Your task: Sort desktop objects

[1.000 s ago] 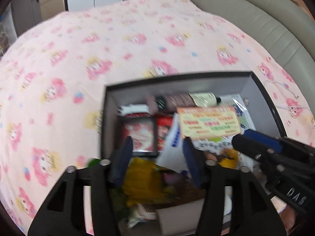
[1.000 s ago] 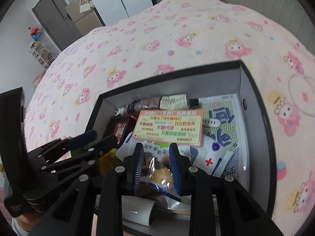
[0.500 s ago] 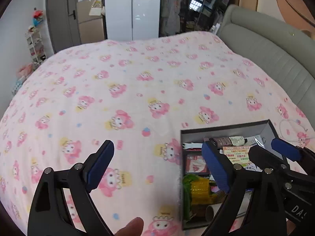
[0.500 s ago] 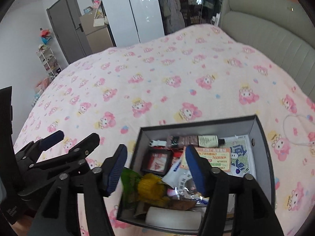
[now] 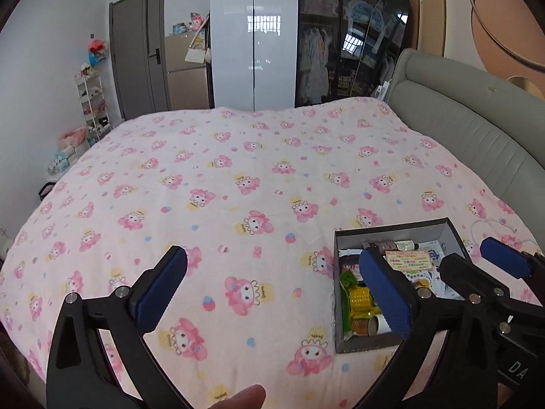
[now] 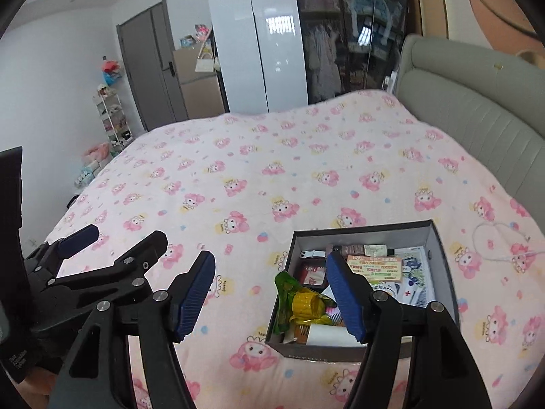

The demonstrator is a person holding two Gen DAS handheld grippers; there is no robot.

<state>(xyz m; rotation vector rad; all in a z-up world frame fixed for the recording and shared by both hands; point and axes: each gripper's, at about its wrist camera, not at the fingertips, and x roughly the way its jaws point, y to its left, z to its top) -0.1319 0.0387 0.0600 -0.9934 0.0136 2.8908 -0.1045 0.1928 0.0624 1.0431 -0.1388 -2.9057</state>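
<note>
A grey open box (image 5: 391, 230) (image 6: 361, 230) sits on the pink patterned bedspread (image 5: 238, 177) at the lower right. It holds several items: a yellow-green wrapped packet (image 6: 306, 303), an orange printed card (image 6: 374, 267), a red packet (image 6: 311, 272), a white roll (image 6: 327, 335) and small bottles. My left gripper (image 5: 272, 289) is open wide and empty, raised above the bed left of the box. My right gripper (image 6: 272, 293) is open wide and empty, raised above the box's left edge.
A grey padded headboard (image 5: 470, 129) runs along the right. A white cable loop (image 6: 494, 238) lies on the bedspread right of the box. A wardrobe (image 5: 253, 37), a door (image 5: 136, 54) and a shelf rack (image 5: 92, 102) stand beyond the bed.
Both grippers have pulled up and back from the box and opened wide. The right gripper, narrow over items in the box a second ago, is now empty. The view now takes in the room.
</note>
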